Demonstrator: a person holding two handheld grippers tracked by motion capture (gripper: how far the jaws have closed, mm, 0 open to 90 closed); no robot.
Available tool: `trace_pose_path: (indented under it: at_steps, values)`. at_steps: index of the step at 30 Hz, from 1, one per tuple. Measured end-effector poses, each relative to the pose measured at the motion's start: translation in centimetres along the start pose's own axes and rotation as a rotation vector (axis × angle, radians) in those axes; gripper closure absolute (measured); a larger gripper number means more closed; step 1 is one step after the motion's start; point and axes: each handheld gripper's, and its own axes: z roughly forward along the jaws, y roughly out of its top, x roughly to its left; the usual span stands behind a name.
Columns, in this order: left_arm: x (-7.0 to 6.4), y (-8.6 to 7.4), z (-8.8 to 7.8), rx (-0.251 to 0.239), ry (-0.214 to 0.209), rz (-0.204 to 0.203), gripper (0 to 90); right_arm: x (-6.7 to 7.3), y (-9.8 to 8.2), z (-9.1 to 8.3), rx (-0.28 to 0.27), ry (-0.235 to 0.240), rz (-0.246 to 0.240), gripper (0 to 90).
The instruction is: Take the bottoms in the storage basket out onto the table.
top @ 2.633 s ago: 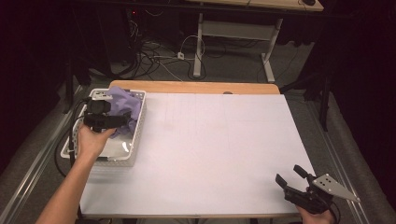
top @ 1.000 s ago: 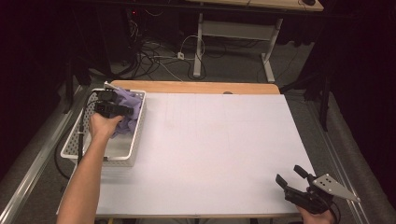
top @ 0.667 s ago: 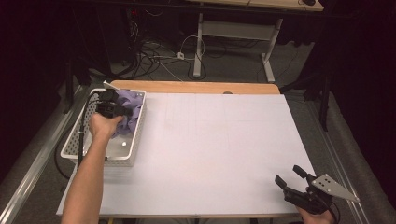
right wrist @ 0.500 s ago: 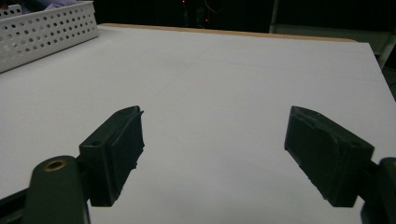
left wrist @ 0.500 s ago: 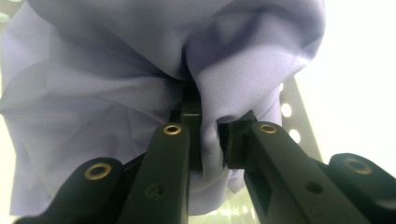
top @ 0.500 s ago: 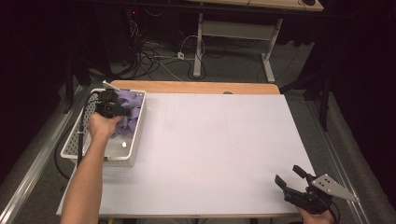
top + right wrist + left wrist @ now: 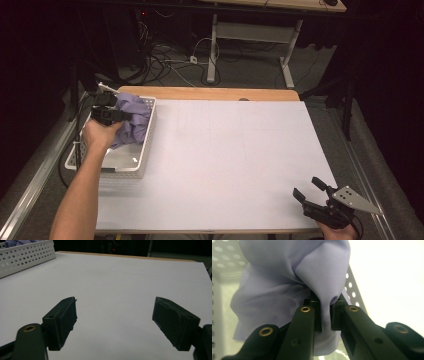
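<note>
A lavender cloth (image 7: 134, 121) lies bunched in the far end of a white perforated basket (image 7: 145, 159) at the table's left edge. My left gripper (image 7: 124, 116) is over the basket, shut on a fold of the lavender cloth (image 7: 287, 282), which passes between the two jaws of the left gripper (image 7: 325, 315). My right gripper (image 7: 305, 192) rests at the table's near right corner, open with nothing between its fingers; in the right gripper view the right gripper (image 7: 113, 322) faces bare white tabletop (image 7: 120, 282).
The basket (image 7: 25, 257) stands at the far left of the right gripper view. A wooden strip (image 7: 205, 93) runs along the table's far edge. Cables (image 7: 165, 55) and a desk frame (image 7: 250, 35) lie on the floor beyond.
My left gripper moved from the basket's middle to its far end and closed on the cloth, bunching it up. The right gripper has stayed put.
</note>
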Motion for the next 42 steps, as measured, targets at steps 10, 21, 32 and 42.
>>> trace_pose_path:
  at_steps: [10,21,32,42]
  values:
    - [-1.0,0.3,-1.5,-0.054,-0.002,0.043,81.9,0.0,0.0,0.0,-0.002,0.000,-0.001,20.6]
    - [-0.6,0.0,-3.4,-0.099,-0.029,0.036,81.9,0.1,0.0,0.0,-0.001,0.000,-0.001,20.6]
    - [-1.3,0.4,-5.5,-0.129,-0.028,0.076,81.9,0.1,0.0,0.0,-0.004,-0.002,-0.001,20.6]
    - [-1.9,0.8,-6.8,-0.149,-0.030,0.106,82.0,0.1,0.0,-0.1,-0.006,-0.002,-0.001,20.6]
